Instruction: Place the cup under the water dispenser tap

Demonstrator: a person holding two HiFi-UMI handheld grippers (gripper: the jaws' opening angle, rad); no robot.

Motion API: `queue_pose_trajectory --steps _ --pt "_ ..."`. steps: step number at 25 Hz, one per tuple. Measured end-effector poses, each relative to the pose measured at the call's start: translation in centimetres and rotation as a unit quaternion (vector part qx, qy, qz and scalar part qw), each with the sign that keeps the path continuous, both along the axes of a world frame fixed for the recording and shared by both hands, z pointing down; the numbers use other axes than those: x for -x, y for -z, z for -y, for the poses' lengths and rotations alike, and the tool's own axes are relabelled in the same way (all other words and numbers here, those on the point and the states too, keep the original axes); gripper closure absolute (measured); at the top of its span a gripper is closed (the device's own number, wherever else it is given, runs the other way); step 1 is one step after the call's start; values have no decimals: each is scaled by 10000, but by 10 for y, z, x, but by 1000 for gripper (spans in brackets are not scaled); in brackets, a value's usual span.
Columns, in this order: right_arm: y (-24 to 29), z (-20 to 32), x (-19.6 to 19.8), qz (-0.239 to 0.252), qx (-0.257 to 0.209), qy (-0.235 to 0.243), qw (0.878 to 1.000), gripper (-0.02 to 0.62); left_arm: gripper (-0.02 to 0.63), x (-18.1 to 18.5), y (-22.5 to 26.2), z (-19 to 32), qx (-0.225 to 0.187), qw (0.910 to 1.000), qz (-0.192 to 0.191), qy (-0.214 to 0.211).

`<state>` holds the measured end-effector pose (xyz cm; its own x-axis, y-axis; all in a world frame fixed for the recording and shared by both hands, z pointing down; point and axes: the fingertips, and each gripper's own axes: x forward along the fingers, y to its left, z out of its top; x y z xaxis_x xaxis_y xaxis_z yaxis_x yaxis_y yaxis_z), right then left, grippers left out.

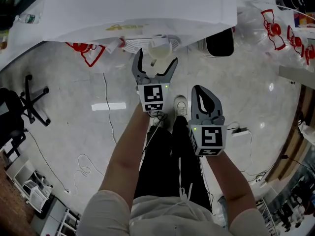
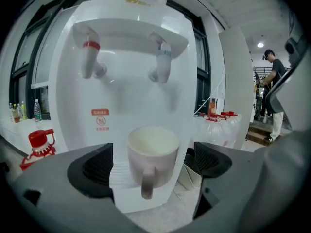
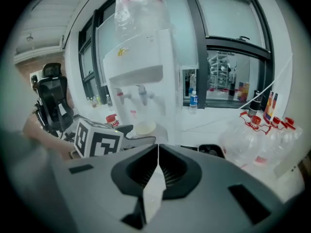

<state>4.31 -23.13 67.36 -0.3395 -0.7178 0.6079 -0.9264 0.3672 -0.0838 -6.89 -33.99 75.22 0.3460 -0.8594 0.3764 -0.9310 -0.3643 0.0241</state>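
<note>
A white mug stands on the drip ledge of the white water dispenser, handle toward me, roughly below the grey right-hand tap; the red tap is to its left. My left gripper is open wide with a jaw on each side of the mug, and neither pad touches it. From the head view the mug sits between the left gripper jaws at the dispenser front. My right gripper hangs back to the right, shut and empty.
Clear water jugs with red handles lie to the right of the dispenser, and a black bin stands beside it. An office chair is at the left. Cables run over the floor. A person stands far right.
</note>
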Motion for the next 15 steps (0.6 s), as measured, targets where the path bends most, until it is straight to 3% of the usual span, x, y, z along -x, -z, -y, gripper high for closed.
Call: queue_pose_trajectory --steps 5,10,11,12,14,15 --pt "28 -18 4 110 -19 -31 9999 566 106 8 60 -34 -52 9999 -80 -45" --pt "63 -33 16 176 -50 -9 9998 566 119 17 121 -65 -63 9987 -510 62" --pt "72 -34 18 191 -90 -22 9998 566 157 20 132 -71 -72 9986 -511 121" --pt "82 -34 20 216 -136 -41 9997 567 247 24 143 -76 -63 9986 -481 219" --pt "103 -34 23 278 -242 -66 9993 566 516 31 161 -88 49 9982 -466 366" --pt "113 -34 25 310 -295 -73 9991 567 552 32 170 -94 128 9980 -519 342"
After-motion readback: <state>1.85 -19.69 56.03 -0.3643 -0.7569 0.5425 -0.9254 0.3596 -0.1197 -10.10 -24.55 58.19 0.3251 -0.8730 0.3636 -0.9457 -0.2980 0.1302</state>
